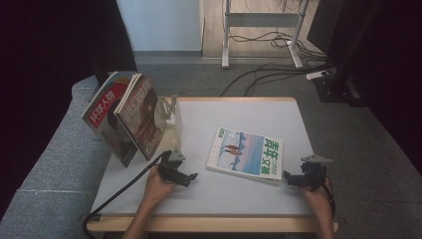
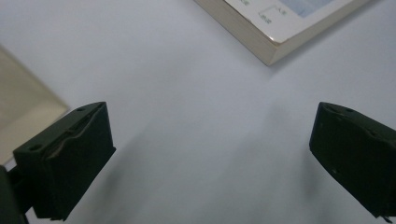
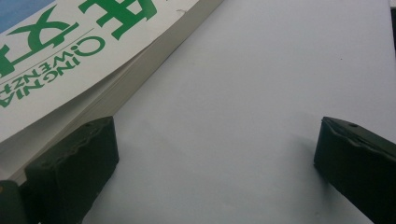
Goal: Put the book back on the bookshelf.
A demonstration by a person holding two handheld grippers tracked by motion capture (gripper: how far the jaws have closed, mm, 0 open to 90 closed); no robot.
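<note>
A magazine [image 1: 245, 153] with a pale blue cover and green characters lies flat on the white table [image 1: 239, 196], right of centre. My left gripper [image 1: 192, 177] rests low on the table to its left, pointing toward it. Its jaws stand wide open over bare tabletop [image 2: 210, 135], with the magazine's corner [image 2: 280, 28] farther ahead. My right gripper [image 1: 287, 176] sits at the magazine's near right corner, also open [image 3: 217, 140]. Its left jaw stands close beside the magazine's page edge [image 3: 70, 51], and nothing is between the jaws.
Two magazines, one red and white [image 1: 105, 118] and one brown [image 1: 142, 115], lean upright at the table's left against a beige stand [image 1: 171, 124], whose base shows in the left gripper view [image 2: 23, 102]. A grey sofa [image 1: 54, 164] borders the left. Cables lie on the floor behind.
</note>
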